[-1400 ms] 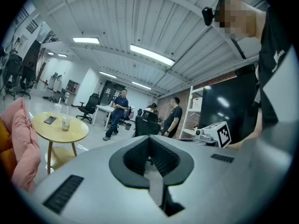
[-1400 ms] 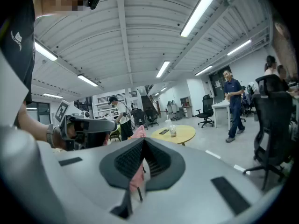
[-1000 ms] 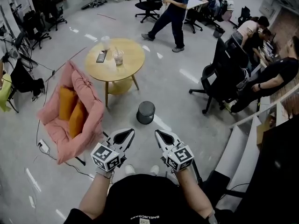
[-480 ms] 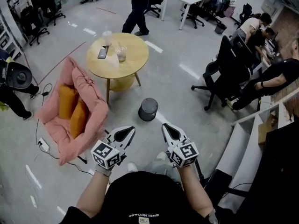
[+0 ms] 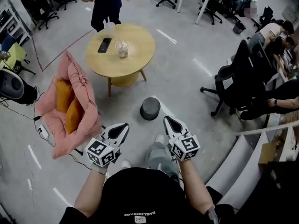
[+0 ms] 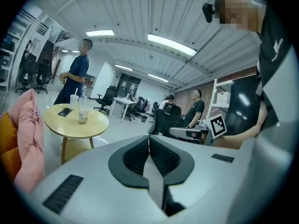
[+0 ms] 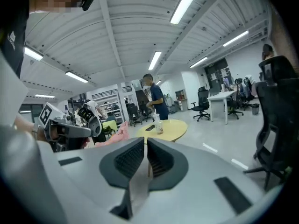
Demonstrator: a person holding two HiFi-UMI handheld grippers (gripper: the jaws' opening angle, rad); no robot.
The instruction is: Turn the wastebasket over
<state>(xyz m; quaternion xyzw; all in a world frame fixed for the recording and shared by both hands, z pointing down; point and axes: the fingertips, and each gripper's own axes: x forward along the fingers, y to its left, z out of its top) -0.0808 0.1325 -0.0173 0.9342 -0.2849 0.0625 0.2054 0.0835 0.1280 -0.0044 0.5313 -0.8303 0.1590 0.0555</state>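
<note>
Head view: left hand-held gripper (image 5: 124, 127) and right hand-held gripper (image 5: 167, 121), jaws together, empty.

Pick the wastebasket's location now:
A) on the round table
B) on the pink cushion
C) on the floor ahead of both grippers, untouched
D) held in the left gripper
C: in the head view the dark wastebasket sits on the floor between the round table and the grippers, clear of the left gripper and right gripper, which are both shut on nothing.
</note>
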